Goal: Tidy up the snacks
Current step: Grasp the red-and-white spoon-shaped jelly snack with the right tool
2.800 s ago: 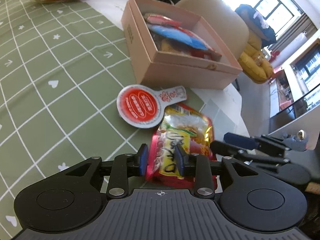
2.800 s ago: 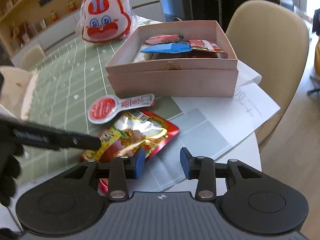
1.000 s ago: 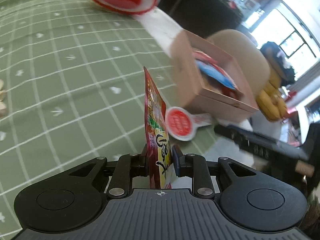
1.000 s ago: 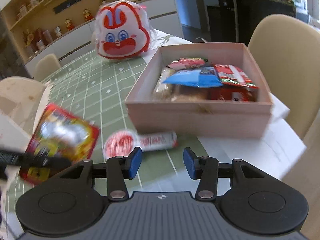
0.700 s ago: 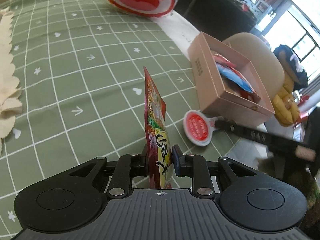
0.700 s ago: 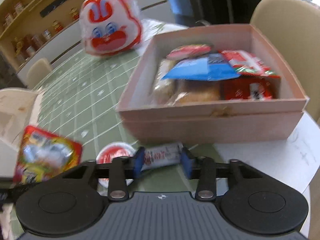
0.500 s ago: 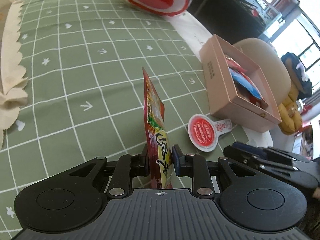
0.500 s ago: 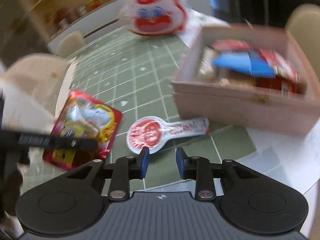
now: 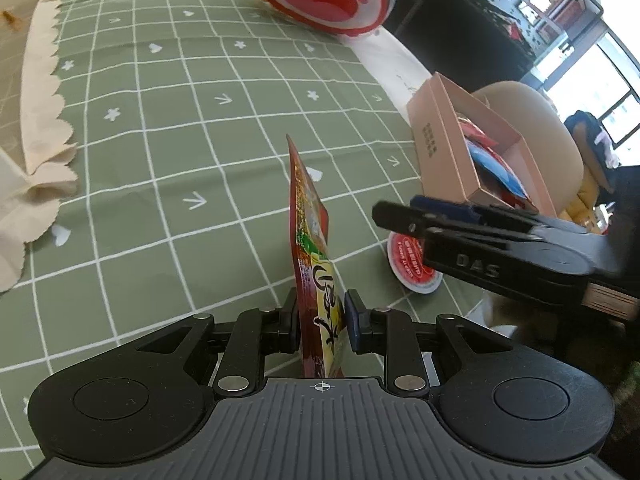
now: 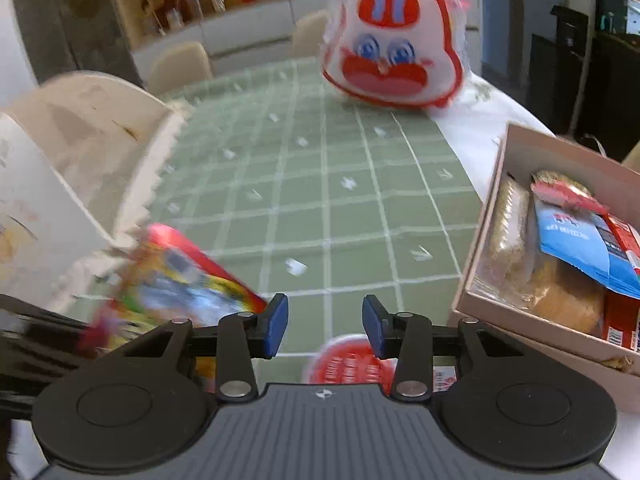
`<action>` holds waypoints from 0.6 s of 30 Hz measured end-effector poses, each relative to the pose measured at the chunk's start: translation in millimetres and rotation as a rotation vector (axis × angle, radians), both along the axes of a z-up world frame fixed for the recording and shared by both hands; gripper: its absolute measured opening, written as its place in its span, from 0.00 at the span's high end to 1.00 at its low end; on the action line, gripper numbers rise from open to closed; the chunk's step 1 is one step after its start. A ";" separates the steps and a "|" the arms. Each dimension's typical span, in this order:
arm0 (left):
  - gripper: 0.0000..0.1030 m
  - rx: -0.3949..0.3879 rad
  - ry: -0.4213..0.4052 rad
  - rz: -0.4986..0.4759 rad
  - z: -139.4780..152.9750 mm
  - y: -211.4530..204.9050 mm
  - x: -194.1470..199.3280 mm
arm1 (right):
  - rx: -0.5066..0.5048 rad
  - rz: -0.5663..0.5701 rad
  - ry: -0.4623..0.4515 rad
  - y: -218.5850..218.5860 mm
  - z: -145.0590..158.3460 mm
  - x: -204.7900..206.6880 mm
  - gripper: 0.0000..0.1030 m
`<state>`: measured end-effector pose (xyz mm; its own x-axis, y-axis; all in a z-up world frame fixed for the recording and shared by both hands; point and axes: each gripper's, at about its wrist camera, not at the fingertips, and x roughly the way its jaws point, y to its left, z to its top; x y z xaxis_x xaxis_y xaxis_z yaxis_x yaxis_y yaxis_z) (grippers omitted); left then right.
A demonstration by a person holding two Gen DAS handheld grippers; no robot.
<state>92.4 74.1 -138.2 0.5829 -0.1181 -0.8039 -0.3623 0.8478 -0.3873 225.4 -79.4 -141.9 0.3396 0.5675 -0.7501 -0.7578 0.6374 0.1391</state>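
Observation:
My left gripper [image 9: 322, 320] is shut on a red and yellow snack packet [image 9: 314, 248], held on edge above the green checked tablecloth [image 9: 160, 160]. The packet also shows blurred in the right wrist view [image 10: 180, 280]. My right gripper [image 10: 323, 330] is open and empty, just above a round red-lidded snack with a white tab [image 10: 352, 364], which also lies on the cloth in the left wrist view [image 9: 412, 264]. The right gripper's fingers [image 9: 460, 220] reach in from the right there. A pink cardboard box [image 10: 520, 332] holds several snacks; it also shows in the left wrist view [image 9: 440, 152].
A white and red rabbit-face bag [image 10: 392, 44] stands at the far end of the table. A cream scalloped paper container [image 10: 80, 168] sits at the left. White paper [image 9: 392, 64] covers the table's right side. Chairs stand beyond the table.
My left gripper lifted the packet off the table and carried it left, away from the box. My right gripper moved in over the red-lidded snack, closed somewhat, then opened wider again.

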 end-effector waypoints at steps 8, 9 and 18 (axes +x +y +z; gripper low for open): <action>0.74 -0.020 0.001 0.010 -2.5 3.7 -2.4 | 0.046 -0.074 0.130 -67.0 -5.1 -10.0 0.50; 0.74 -0.020 0.002 0.005 -2.6 2.9 -1.0 | 0.065 -0.068 0.171 -76.8 -4.4 -13.2 0.50; 0.74 -0.011 0.008 -0.040 -2.1 -8.0 5.7 | 0.068 -0.178 0.039 -99.3 -4.1 -3.0 0.38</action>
